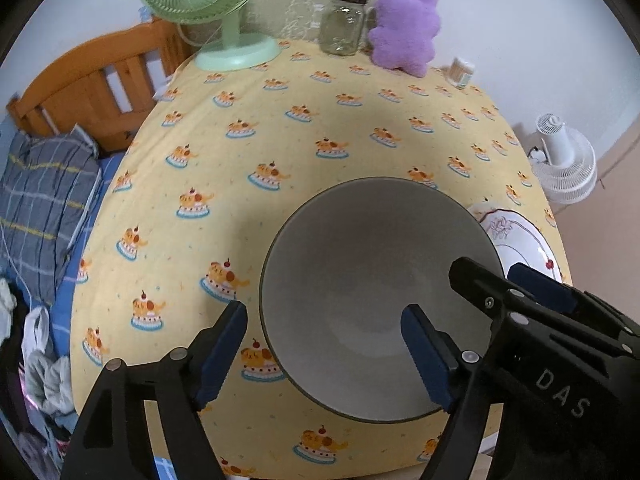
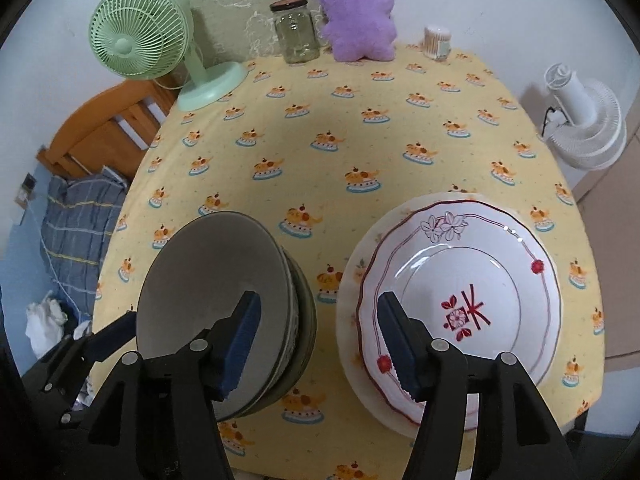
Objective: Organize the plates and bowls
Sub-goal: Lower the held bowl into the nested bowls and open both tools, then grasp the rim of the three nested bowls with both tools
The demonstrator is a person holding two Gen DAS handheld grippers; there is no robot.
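At the far left, beside the table, a wooden orange bed frame (image 1: 96,80) holds a grey-blue checked pillow (image 1: 44,196). On the table's back left corner stands a pale green plastic desk fan (image 2: 138,32), on the yellow tablecloth printed with cake motifs (image 2: 340,120). Further right along the back edge come a clear glass jar with a dark lid (image 2: 295,30), a fluffy purple plush toy (image 2: 358,20) and a small container of cotton swabs (image 2: 438,42).

Near the front edge, left of centre, sits a stack of grey ceramic bowls (image 2: 208,280), the top one nested and empty. The left gripper (image 1: 324,354) hovers over it with its jaws spread: one blue-padded finger hangs outside the bowl's left rim over the cloth, the other above the bowl's inside, neither pressing on it.

Just right of the bowls, apart from them, lies a white scalloped plate with a red rim line and a red flower pattern (image 2: 472,280), resting on a wider pale plate (image 2: 348,292) beneath. The right gripper (image 2: 318,342) has its jaws apart too: its left finger shows in front of the bowl stack, its right finger over the patterned plate's near-left rim, gripping nothing.

Off the table at the far right, a white fan (image 2: 588,124) stands by the wall.
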